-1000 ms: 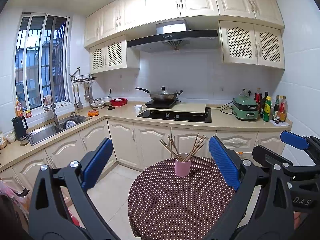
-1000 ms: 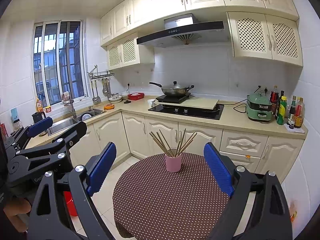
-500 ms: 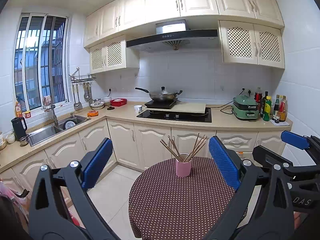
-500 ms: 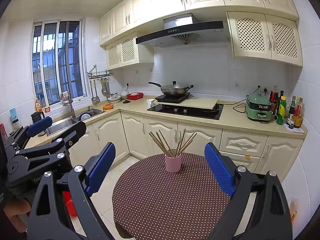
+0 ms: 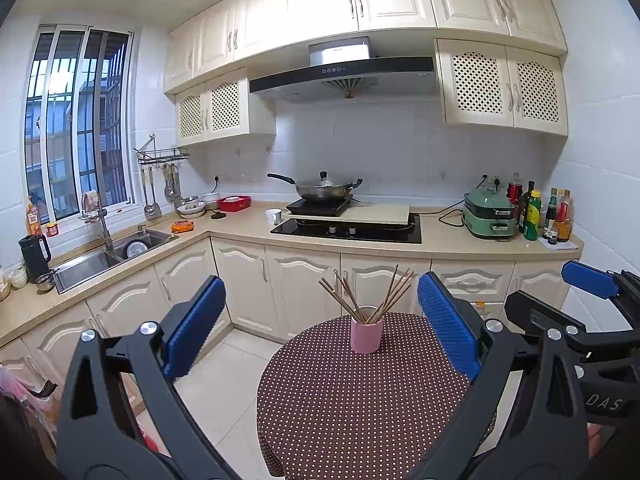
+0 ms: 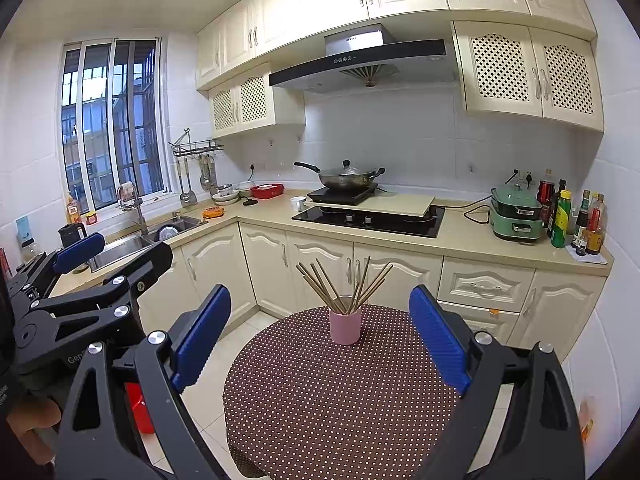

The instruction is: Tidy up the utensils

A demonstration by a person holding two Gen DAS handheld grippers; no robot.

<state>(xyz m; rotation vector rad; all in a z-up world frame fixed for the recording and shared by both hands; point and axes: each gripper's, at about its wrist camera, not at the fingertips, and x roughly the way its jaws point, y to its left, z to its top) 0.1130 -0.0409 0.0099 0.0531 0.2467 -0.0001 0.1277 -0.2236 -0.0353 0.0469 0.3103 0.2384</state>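
Note:
A pink cup stands on the far part of a round table with a brown dotted cloth. Several wooden chopsticks fan out of it. The cup also shows in the right wrist view, with the chopsticks and the table. My left gripper is open and empty, held above the table's near side, short of the cup. My right gripper is open and empty at about the same height and distance. Each gripper shows at the edge of the other's view.
A beige L-shaped counter runs behind the table, with a sink at left, a hob with a wok, a green cooker and bottles at right. A red bucket stands on the tiled floor at left.
Both views have shifted very slightly; the cup sits a touch further right in the left wrist view. Both grippers stay open and empty.

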